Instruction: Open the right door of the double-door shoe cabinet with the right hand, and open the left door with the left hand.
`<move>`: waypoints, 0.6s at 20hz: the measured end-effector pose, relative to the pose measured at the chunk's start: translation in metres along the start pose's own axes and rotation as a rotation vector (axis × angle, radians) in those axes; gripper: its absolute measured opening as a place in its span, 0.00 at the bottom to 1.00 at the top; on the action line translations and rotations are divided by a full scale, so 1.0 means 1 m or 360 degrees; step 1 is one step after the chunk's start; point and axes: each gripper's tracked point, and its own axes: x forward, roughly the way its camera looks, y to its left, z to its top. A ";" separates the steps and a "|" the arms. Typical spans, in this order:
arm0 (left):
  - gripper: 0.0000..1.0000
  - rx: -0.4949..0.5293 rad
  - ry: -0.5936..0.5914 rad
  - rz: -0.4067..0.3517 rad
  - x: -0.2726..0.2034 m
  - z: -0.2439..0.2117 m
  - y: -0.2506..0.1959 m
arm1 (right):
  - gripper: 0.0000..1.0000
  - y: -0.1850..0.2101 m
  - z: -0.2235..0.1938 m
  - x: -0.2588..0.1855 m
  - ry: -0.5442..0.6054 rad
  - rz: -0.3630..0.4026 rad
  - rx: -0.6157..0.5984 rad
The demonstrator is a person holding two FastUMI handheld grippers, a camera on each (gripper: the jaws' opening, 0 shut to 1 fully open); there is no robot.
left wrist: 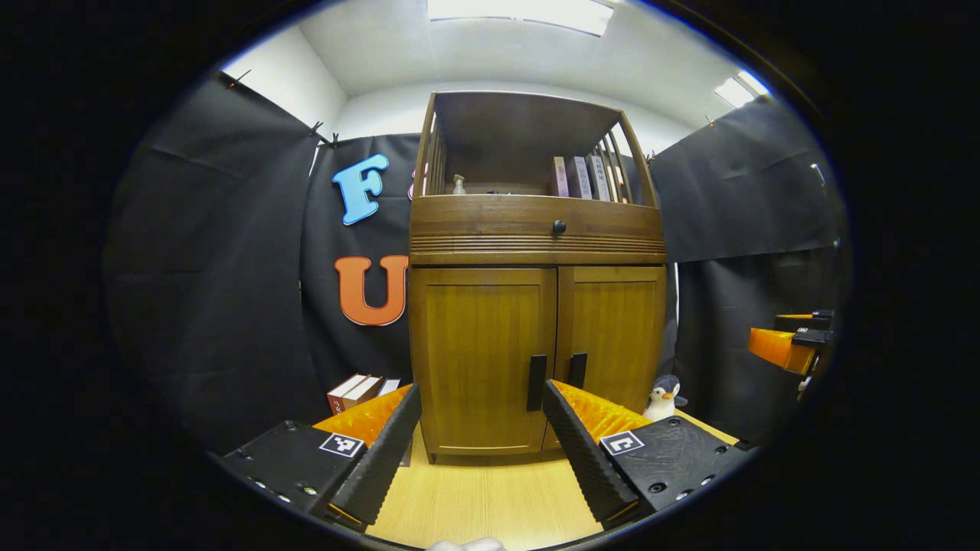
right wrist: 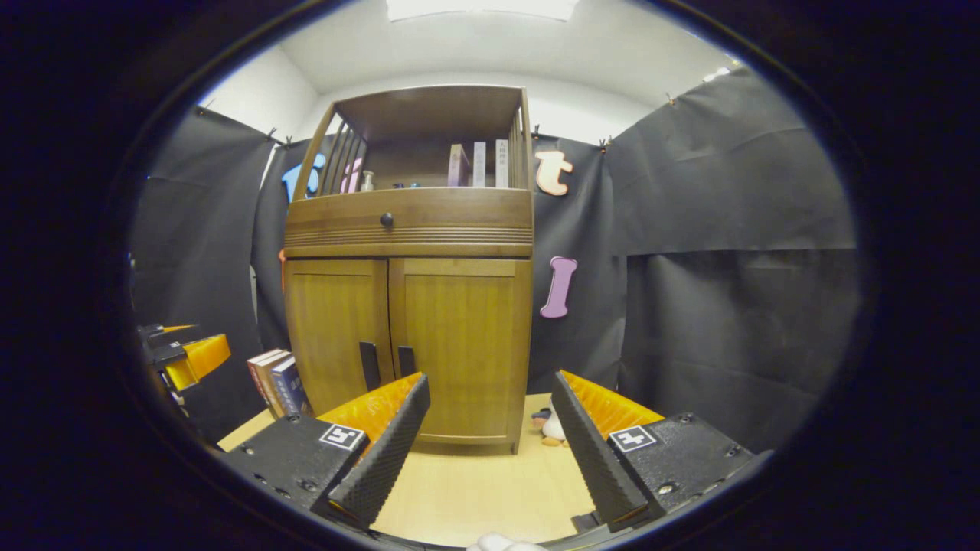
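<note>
Up close in the left gripper view, the left gripper (left wrist: 482, 436) is sitting with its two fingers spread wide apart, holding nothing, hovering over the light wooden floor (left wrist: 490, 497). Same deal in the right gripper view: the right gripper (right wrist: 490, 436) is gaping open and gripping nothing.

Just past both, the shoe cabinet (left wrist: 536, 306) is standing with its two doors shut. The left door (left wrist: 482, 352) and right door (left wrist: 612, 329) are each carrying one dark vertical handle, so two handles, side by side at the middle seam: left handle (left wrist: 537, 382), right handle (left wrist: 577, 370). Neither gripper is touching them.

One penguin plush (left wrist: 664, 396) is sitting by the cabinet's right foot, and three books (left wrist: 360, 390) are leaning at its left side.

Higher up, one drawer with a single round knob (left wrist: 559, 226) is running across, and the open shelf above is holding three upright books (left wrist: 579, 177) and one small bottle (left wrist: 458, 184).
</note>
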 end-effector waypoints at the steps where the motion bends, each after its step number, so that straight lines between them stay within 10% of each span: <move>1: 0.96 0.0002 0.0002 0.0007 0.000 0.000 0.003 | 1.00 0.002 -0.001 0.000 0.0009 0.0003 0.0006; 12: 1.00 0.0009 0.0017 0.0054 -0.010 -0.003 0.021 | 1.00 0.011 -0.010 0.031 0.0054 0.0018 0.0008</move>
